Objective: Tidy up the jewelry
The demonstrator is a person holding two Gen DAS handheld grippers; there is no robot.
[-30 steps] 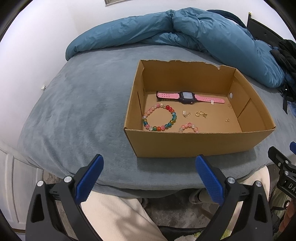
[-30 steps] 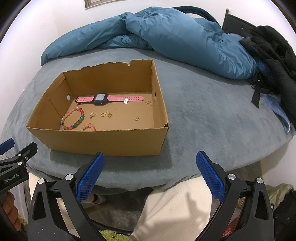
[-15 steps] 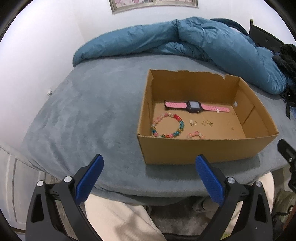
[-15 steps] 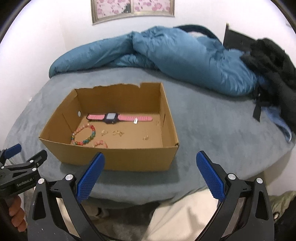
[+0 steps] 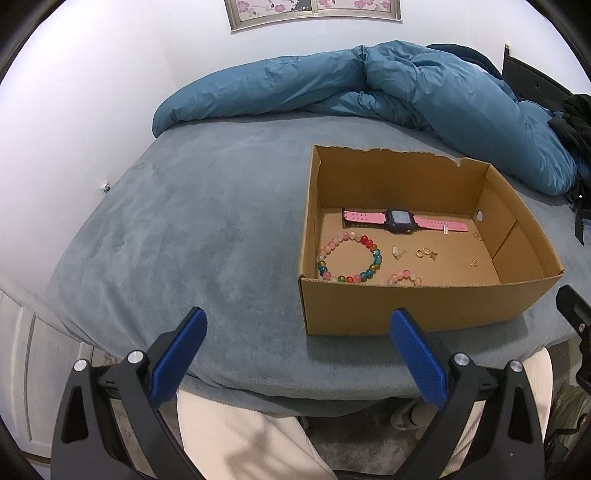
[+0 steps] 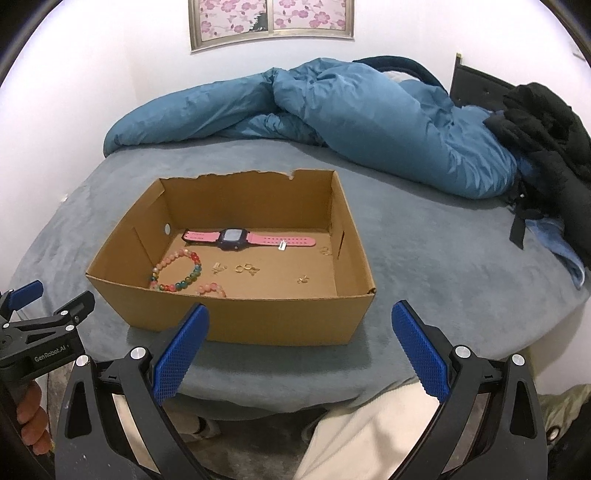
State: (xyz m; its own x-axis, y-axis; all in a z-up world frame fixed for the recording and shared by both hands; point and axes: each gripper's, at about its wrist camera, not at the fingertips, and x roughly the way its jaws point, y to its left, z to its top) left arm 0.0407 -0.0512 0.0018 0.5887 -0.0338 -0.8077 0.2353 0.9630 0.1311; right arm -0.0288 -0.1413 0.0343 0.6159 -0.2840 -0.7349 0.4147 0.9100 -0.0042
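Observation:
An open cardboard box (image 5: 406, 310) (image 6: 258, 321) sits on the bed's front edge. Inside lie a pink watch with a dark face (image 5: 400, 220) (image 6: 234, 239), a multicolour bead bracelet (image 5: 349, 258) (image 6: 177, 271), a smaller pink bead bracelet (image 5: 404, 277) (image 6: 212, 288) and several small gold earrings and rings (image 5: 426, 253) (image 6: 245, 268). My left gripper (image 5: 295, 325) is open and empty, held in front of the box and to its left. My right gripper (image 6: 299, 317) is open and empty, just short of the box's front wall. The left gripper also shows in the right wrist view (image 6: 44, 310).
A grey-blue blanket (image 5: 192, 229) covers the bed. A rumpled blue duvet (image 6: 351, 122) lies along the back, black clothing (image 6: 546, 122) at the far right. A framed picture (image 6: 271, 22) hangs on the white wall. My legs in cream trousers (image 5: 240, 443) are below the grippers.
Both grippers have pulled back and tilted up, so the box sits lower and farther in view and the wall picture appears. The left one drifted left. Jaws stayed open.

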